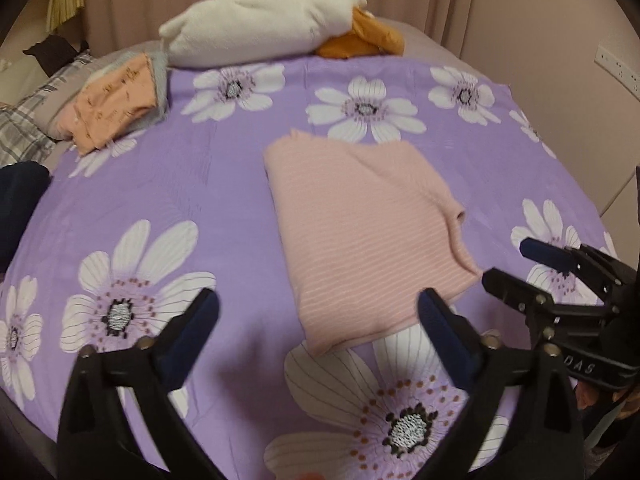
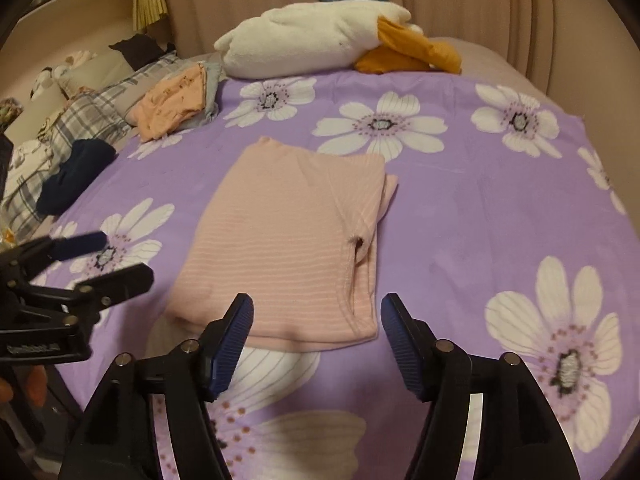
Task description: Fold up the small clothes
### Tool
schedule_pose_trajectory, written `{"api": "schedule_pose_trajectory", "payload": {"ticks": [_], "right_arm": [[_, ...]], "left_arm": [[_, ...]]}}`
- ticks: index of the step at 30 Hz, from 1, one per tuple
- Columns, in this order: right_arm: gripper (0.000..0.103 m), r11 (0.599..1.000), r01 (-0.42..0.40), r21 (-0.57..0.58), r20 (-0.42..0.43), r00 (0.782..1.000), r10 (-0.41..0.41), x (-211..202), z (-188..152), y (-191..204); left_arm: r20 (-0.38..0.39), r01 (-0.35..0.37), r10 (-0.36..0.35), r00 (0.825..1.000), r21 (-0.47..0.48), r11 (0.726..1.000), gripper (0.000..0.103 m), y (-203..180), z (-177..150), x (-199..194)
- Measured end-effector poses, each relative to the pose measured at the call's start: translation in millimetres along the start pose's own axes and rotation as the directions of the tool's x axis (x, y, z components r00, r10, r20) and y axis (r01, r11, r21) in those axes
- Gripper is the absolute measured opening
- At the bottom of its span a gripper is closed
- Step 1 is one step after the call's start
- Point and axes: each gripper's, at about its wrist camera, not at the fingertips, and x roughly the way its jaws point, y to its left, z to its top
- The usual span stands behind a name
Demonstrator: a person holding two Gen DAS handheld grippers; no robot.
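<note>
Now folded flat mid-bed: pink ribbed top [image 2: 288, 240] on the purple floral bedspread [image 2: 460, 216]. Left hand-held gripper [image 1: 320, 322] spread wide, empty; right hand-held gripper [image 2: 317, 322] parted too, gripping nothing.

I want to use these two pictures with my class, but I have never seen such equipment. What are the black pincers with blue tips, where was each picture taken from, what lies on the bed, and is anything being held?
The pincers are two hand-held grippers; a person carries one in each hand. Each bears a wide-angle camera looking along its fingers. One picture looks out from the left gripper, the other from the right gripper; each also shows its partner at the side. On the purple flowered bedspread lies a folded pink striped top. Farther back are a small orange garment, a dark blue cloth and a white plush toy with orange parts. Both grippers are open and hold nothing; the pink top lies free.
</note>
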Motion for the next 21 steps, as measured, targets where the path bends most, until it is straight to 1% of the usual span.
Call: {"api": "schedule_pose_trajectory", "payload": {"ticks": [1,3,5,7,9,10,11,15,21], "right_arm": [[0.069,1.0,0.004,-0.005,0.001,1.0,-0.004,-4.5,0.4,1.6],[0.08,1.0,0.012,-0.01,0.008,1.0,-0.012,-11.8,0.9,3.8],[0.088,0.999,0.033,-0.017,0.019,0.999,-0.033,-20.3,0.6,6.7],[0.09,0.999,0.038,-0.023,0.035,0.999,-0.037,-28.9,1.1,9.0],[0.093,0.999,0.048,-0.025,0.04,0.998,-0.047,-35.5,2.8,10.7],[0.096,0.998,0.054,-0.025,0.043,0.998,-0.053,-38.1,3.8,11.2],[0.1,0.998,0.066,-0.024,0.045,0.997,-0.065,-40.8,4.9,12.2],[0.101,0.996,0.086,-0.028,0.063,0.994,-0.084,-47.0,6.6,16.3],[0.101,0.994,0.111,-0.022,0.046,0.993,-0.11,-43.2,4.4,20.3]], "left_arm": [[0.004,0.001,-0.001,1.0,-0.004,1.0,0.103,1.2,0.7,-4.4],[0.006,0.001,-0.001,1.0,-0.008,1.0,0.103,0.1,0.5,-12.4],[0.002,0.0,0.0,1.0,-0.017,1.0,0.103,0.2,0.1,-20.2],[-0.003,-0.021,0.021,1.0,-0.022,1.0,0.103,-0.5,-0.8,-26.4],[0.0,-0.024,0.024,1.0,-0.027,0.999,0.103,0.2,-1.8,-30.9],[0.001,-0.025,0.025,1.0,-0.036,0.999,0.103,1.1,-2.3,-34.5],[0.002,-0.027,0.028,1.0,-0.038,0.999,0.103,1.5,-2.8,-36.7],[-0.011,-0.082,0.082,0.997,-0.022,0.996,0.103,-0.6,-6.8,-41.1],[-0.012,-0.108,0.108,0.994,-0.007,0.994,0.103,-3.8,-12.8,-42.5]]}}
